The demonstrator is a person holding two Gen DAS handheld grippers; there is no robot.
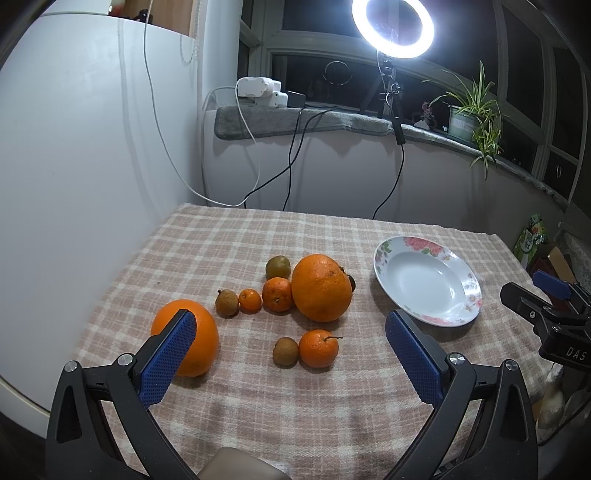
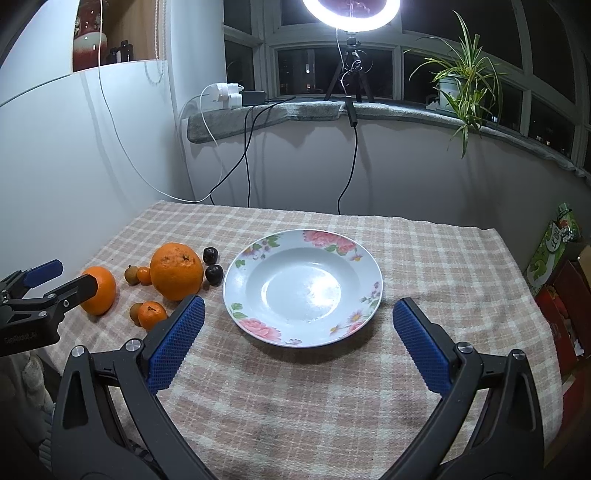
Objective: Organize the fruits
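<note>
Though hidden leftward, dark plums (image 2: 213, 274) (rightward only)

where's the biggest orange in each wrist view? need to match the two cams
Left wrist: the biggest orange sits mid-frame, just right of centre, in the fruit cluster, left of the floral plate.
Right wrist: the same orange sits left of centre, again left of the plate, with two dark fruits between them.
Shared landmark: the floral plate on the checked cloth; the ring light also tops both views.
</note>
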